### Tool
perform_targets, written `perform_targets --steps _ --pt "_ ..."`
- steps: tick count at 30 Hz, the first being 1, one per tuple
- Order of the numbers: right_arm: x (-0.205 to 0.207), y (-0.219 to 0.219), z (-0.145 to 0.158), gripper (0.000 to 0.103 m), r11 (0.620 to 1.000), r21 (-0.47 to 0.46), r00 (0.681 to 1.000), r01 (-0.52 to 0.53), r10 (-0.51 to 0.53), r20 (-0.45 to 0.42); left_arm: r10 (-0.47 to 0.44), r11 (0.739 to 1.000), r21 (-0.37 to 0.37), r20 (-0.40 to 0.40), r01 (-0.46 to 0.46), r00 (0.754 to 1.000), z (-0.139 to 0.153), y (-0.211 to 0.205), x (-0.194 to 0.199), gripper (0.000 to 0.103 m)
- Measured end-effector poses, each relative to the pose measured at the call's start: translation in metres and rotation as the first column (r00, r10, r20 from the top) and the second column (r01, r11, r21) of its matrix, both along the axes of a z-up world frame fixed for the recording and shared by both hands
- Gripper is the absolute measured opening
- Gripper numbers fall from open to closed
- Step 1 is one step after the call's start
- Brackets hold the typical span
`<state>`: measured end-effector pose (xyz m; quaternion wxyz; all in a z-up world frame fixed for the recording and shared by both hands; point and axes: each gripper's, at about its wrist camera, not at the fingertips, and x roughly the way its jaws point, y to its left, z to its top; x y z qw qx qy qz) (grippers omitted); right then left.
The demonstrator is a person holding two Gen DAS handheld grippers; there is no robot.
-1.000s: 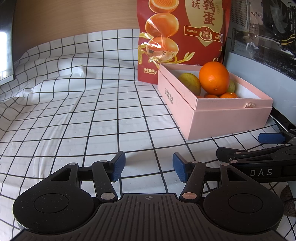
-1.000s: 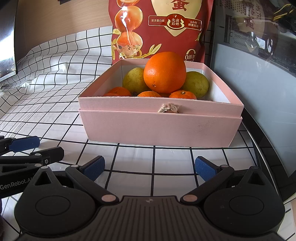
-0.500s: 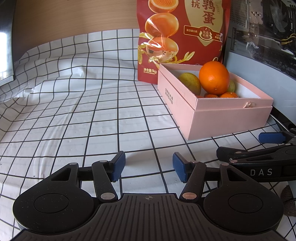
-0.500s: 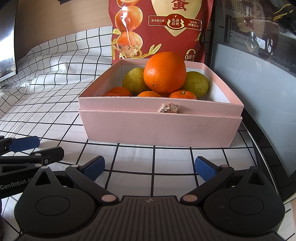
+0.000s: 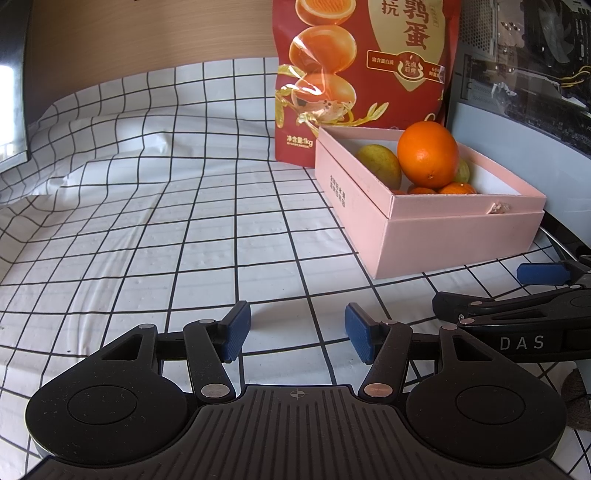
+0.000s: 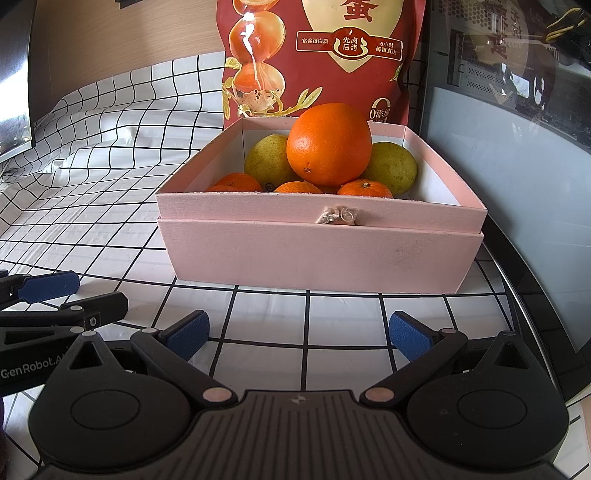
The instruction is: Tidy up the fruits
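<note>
On the white black-gridded cloth surface (image 6: 110,221), a square pink cardboard box (image 6: 317,254) holds a large round orange (image 6: 328,144), two yellow-green pears (image 6: 267,160) and small tangerines (image 6: 364,189). Left gripper (image 5: 297,330) and right gripper (image 6: 299,334) hover nearby, jaws spread, empty.

From the left wrist view, the white black-gridded tablecloth (image 5: 155,229) lies bare from nine to twelve o'clock, free for passage up to the wooden back wall (image 5: 147,33). At one o'clock the open pink cardboard box (image 5: 454,236) blocks the way, with the tall red foil snack bag (image 5: 365,74) standing just behind it. At three o'clock the grey glass-fronted cabinet (image 6: 517,166) walls off that side, close beside the box.
</note>
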<state>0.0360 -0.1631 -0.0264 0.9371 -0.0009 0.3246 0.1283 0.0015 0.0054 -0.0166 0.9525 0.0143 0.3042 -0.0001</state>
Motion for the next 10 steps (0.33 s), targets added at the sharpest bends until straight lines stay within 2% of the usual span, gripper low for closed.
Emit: perform_targets --steps 10 --pt "0.0001 -0.0002 0.0000 0.103 1.000 0.000 1.000 0.000 0.000 0.000 -0.001 1.000 0.008 0.000 0.001 1.000 -0.0001 -0.0001 0.0002 0.063"
